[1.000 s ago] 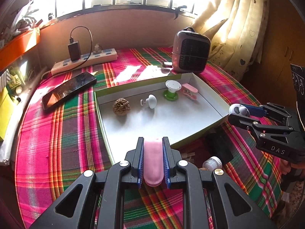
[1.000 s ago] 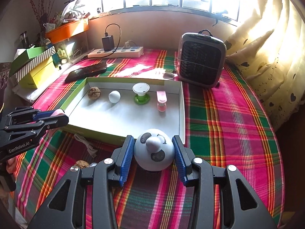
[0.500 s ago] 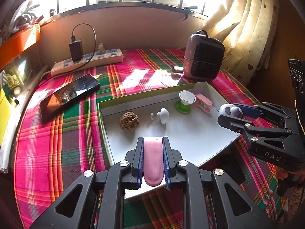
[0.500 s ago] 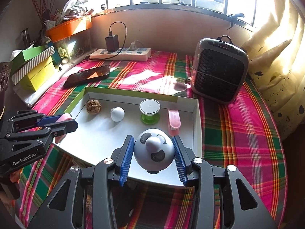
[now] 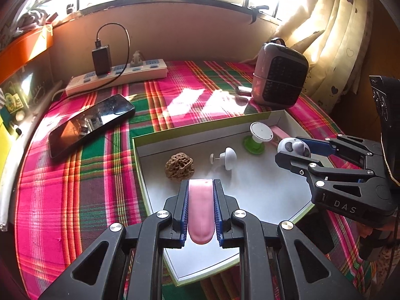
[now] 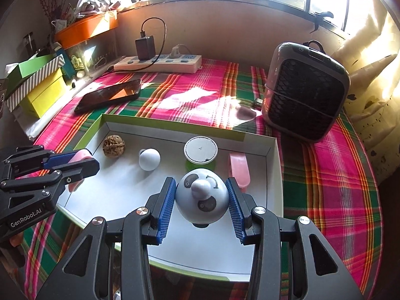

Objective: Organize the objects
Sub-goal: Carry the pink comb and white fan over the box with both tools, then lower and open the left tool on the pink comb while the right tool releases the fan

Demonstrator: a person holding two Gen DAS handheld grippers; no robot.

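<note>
A shallow white tray with a green rim (image 5: pixel 175 136) (image 6: pixel 160 122) lies on the plaid cloth. In it are a walnut (image 5: pixel 179 166) (image 6: pixel 113 146), a white knob (image 5: pixel 228 158) (image 6: pixel 149 159), a white-topped green-based cap (image 5: pixel 260 135) (image 6: pixel 200 150) and a pink clip (image 6: pixel 239 167). My left gripper (image 5: pixel 200 195) (image 6: pixel 75 161) is shut on a pink oblong piece (image 5: pixel 200 212), held over the tray's near left part. My right gripper (image 6: pixel 201 195) (image 5: pixel 292 150) is shut on a grey panda-faced ball (image 6: pixel 202 197) (image 5: pixel 293 146), held over the tray's right part.
A black phone (image 5: pixel 90 123) (image 6: pixel 110 95) lies left of the tray. A power strip with a charger (image 5: pixel 117 76) (image 6: pixel 160 62) runs along the back wall. A grey heater (image 5: pixel 278 75) (image 6: pixel 303 92) stands at the back right. Boxes (image 6: pixel 35 85) are stacked at the left; curtains hang at the right.
Both grippers have moved forward over the tray, each still holding its object. The tray objects have not moved.
</note>
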